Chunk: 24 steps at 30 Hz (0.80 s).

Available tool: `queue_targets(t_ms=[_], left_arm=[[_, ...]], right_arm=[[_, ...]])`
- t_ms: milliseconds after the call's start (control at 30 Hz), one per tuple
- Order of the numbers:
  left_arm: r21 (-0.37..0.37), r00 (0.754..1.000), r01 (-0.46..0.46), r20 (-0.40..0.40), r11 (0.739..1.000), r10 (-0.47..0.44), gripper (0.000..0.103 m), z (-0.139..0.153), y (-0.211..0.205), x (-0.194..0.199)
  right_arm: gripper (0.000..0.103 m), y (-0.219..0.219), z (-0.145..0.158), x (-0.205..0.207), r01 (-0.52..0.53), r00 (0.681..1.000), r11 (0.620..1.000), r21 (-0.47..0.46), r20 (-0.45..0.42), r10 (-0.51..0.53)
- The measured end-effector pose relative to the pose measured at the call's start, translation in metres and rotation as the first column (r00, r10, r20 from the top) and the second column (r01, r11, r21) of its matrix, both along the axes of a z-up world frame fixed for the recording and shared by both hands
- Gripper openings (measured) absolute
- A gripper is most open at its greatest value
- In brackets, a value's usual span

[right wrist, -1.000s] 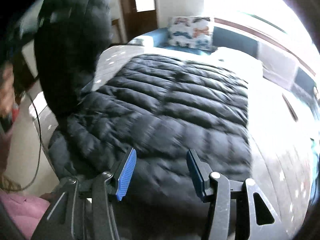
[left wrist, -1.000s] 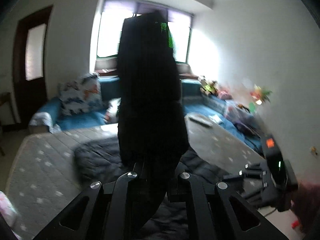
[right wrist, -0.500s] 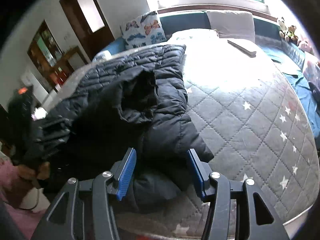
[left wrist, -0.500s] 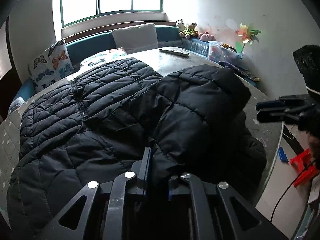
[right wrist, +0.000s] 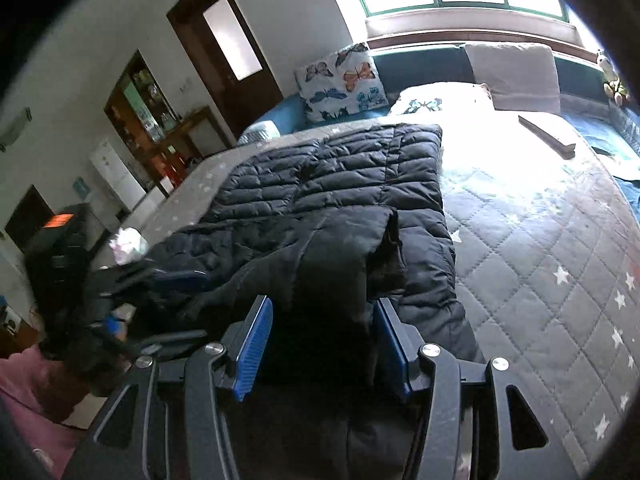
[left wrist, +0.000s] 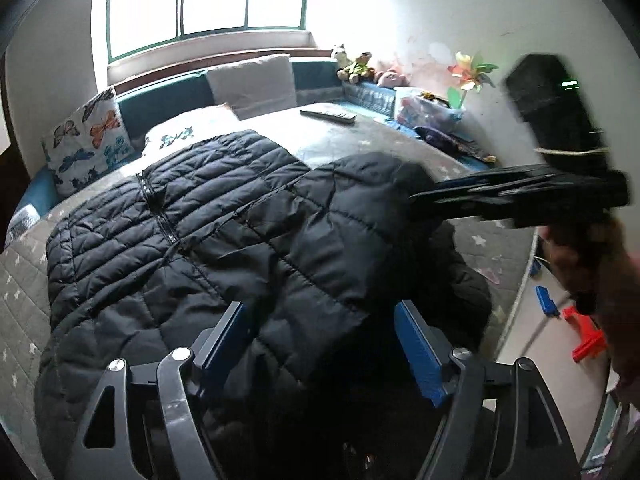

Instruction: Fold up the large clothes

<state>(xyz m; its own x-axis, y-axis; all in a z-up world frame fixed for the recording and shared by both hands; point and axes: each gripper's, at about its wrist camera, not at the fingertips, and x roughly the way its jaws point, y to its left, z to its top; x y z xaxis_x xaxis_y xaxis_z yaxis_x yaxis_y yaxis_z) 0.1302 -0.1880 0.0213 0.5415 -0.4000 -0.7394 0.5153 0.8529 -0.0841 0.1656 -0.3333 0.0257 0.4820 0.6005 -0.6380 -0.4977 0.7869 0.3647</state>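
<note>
A bright bedroom with a grey star-quilted bed (right wrist: pixel 560 248) under a window. A black quilted puffer jacket (left wrist: pixel 192 216) lies along the bed's left side, long axis near to far. The left tongs (left wrist: pixel 320 340) are opening, pads clear of the folded-over sleeve (left wrist: pixel 340 232). The right tongs (right wrist: pixel 322 334) are closing around the near fold without pressing it.

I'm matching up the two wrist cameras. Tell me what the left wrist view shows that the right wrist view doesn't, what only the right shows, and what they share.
Only the left wrist view: the colourful paper pinwheel by the white wall and the red plastic toy on the floor.

Only the right wrist view: the dark wooden door and the wooden glass-fronted cabinet.

Both: the black quilted puffer jacket on the grey star-patterned quilt, and the butterfly-print cushion.
</note>
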Motion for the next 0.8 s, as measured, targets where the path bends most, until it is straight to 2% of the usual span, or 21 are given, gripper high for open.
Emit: queue_targets(t_ms=[33, 133, 200, 300, 400, 467, 567, 600, 700, 800], left_arm=[[-0.016, 1.000, 0.004, 0.008, 1.000, -0.004, 0.080, 0.007, 0.006, -0.005], [-0.066, 0.999, -0.025, 0.028, 0.998, 0.027, 0.080, 0.031, 0.034, -0.009], [-0.129, 0.997, -0.075, 0.027, 0.989, 0.079, 0.080, 0.050, 0.067, -0.003], [-0.172, 0.987, -0.157, 0.010, 0.972, 0.161, 0.079, 0.062, 0.116, 0.008], [-0.130, 0.968, -0.247, 0.002, 0.960, 0.249, 0.078, 0.053, 0.157, 0.019], [-0.095, 0.956, -0.292, -0.055, 0.952, 0.288, 0.067, 0.032, 0.183, 0.028], [-0.095, 0.943, -0.311, -0.159, 0.946, 0.293, 0.061, -0.001, 0.202, 0.032], [-0.099, 0.943, -0.308, -0.165, 0.946, 0.290, 0.061, -0.010, 0.206, 0.029], [-0.068, 0.953, -0.291, -0.106, 0.954, 0.283, 0.061, -0.018, 0.204, 0.018], [-0.070, 0.960, -0.271, -0.085, 0.960, 0.265, 0.061, -0.019, 0.201, 0.012]], right_arm=[[0.037, 0.004, -0.004, 0.005, 0.000, 1.000, 1.000, -0.009, -0.013, 0.000], [0.018, 0.006, -0.006, 0.008, 0.006, 1.000, 0.999, -0.036, -0.029, -0.007], [0.016, 0.003, 0.002, 0.006, 0.003, 1.000, 0.999, -0.047, -0.004, -0.003], [0.015, -0.002, 0.018, -0.003, -0.005, 0.999, 0.998, -0.065, 0.051, 0.009], [0.015, -0.006, 0.011, -0.005, -0.001, 0.998, 0.996, -0.092, 0.055, 0.006], [0.015, -0.009, -0.015, -0.001, 0.006, 1.000, 0.993, -0.114, -0.009, -0.007], [0.015, -0.012, -0.041, 0.001, 0.017, 0.997, 0.994, -0.105, -0.077, -0.025], [0.015, -0.014, -0.046, 0.001, 0.022, 0.996, 0.995, -0.095, -0.088, -0.031], [0.015, -0.018, -0.043, -0.001, 0.032, 0.995, 0.996, -0.082, -0.095, -0.040], [0.016, -0.017, -0.032, -0.005, 0.040, 0.995, 0.993, -0.114, -0.090, -0.050]])
